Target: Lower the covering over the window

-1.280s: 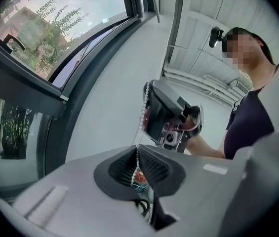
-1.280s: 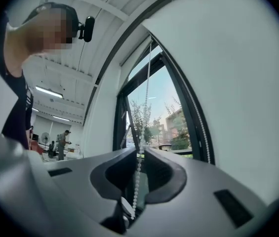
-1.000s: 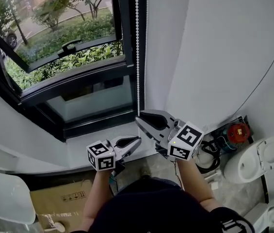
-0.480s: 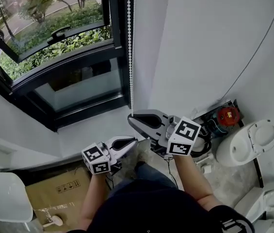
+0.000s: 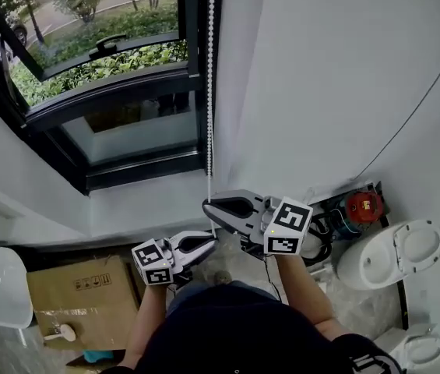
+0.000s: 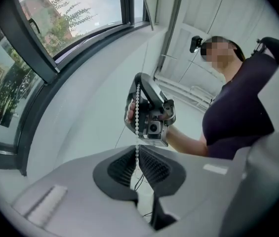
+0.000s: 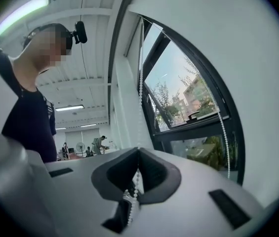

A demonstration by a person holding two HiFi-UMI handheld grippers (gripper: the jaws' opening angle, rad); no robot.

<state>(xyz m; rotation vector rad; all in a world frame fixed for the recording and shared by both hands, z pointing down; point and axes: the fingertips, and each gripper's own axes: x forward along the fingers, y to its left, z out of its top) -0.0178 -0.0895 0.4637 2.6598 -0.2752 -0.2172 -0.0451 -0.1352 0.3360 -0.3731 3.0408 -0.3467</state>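
Note:
A white bead chain [image 5: 210,92] hangs beside the window frame [image 5: 192,68] and runs down to my two grippers. My right gripper [image 5: 206,206] is shut on the chain, its jaws pinching the beads [image 7: 138,154] while the strand rises toward the top of the window. Just below it, my left gripper [image 5: 213,242] is also shut on the same chain [image 6: 137,132], which comes down from the right gripper [image 6: 140,78] into its ribbed pads. A second strand of the chain [image 7: 223,142] hangs free by the glass. The window covering itself is out of view.
The open window sash [image 5: 103,49] tilts outward over greenery. A white sill [image 5: 149,201] lies below the glass and a white wall [image 5: 321,92] to the right. On the floor are a cardboard box [image 5: 79,291], a toilet [image 5: 391,255] and a red device [image 5: 362,205].
In the head view both grippers have come lower and nearer my body, still shut on the chain. The left one dropped further below the right.

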